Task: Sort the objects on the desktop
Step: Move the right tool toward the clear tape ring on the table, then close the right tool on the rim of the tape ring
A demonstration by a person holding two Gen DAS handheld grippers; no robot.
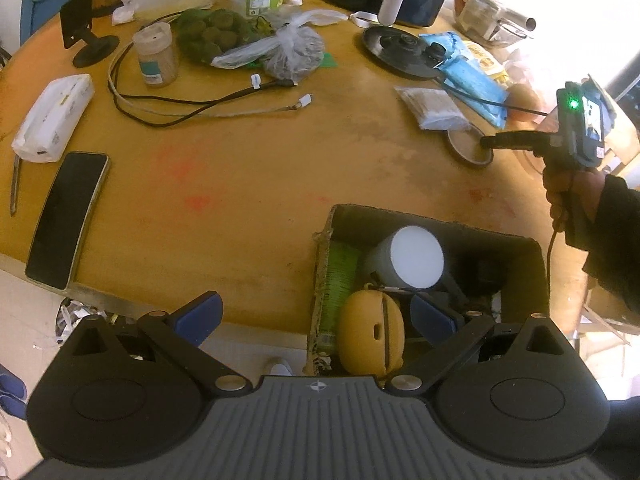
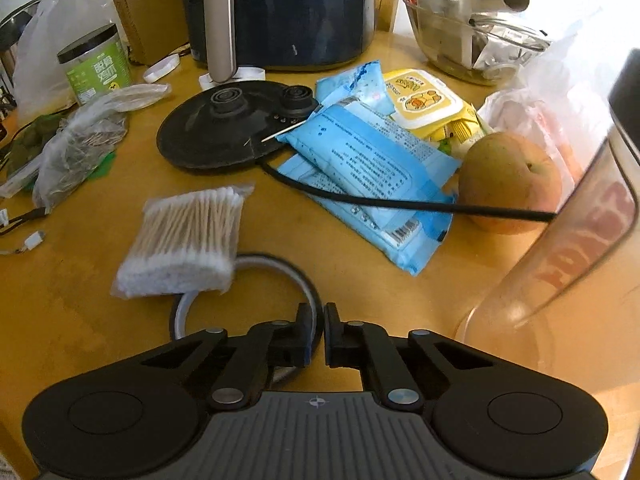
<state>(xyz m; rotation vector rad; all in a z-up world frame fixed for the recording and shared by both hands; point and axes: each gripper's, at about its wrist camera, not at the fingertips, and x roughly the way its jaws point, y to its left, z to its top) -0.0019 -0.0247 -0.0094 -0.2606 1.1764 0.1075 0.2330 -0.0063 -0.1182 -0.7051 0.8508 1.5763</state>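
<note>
Tape ring (image 2: 256, 264) on the worktop (image 2: 80, 320): your right claw (image 2: 323, 320) pinches its rim. Your left claw (image 1: 316, 316) gapes wide, empty, above the cardboard box (image 1: 520, 256).

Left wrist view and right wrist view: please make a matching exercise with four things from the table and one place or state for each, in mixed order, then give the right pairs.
Things:
1. phone
2. white cylinder
3. tape roll
4. cotton swabs

Places or states:
A. inside the cardboard box
B. partly lying on the tape roll
C. at the table edge, screen dark
D. rim between the closed jaws of the right gripper

Pairs: 1-C, 2-A, 3-D, 4-B
</note>
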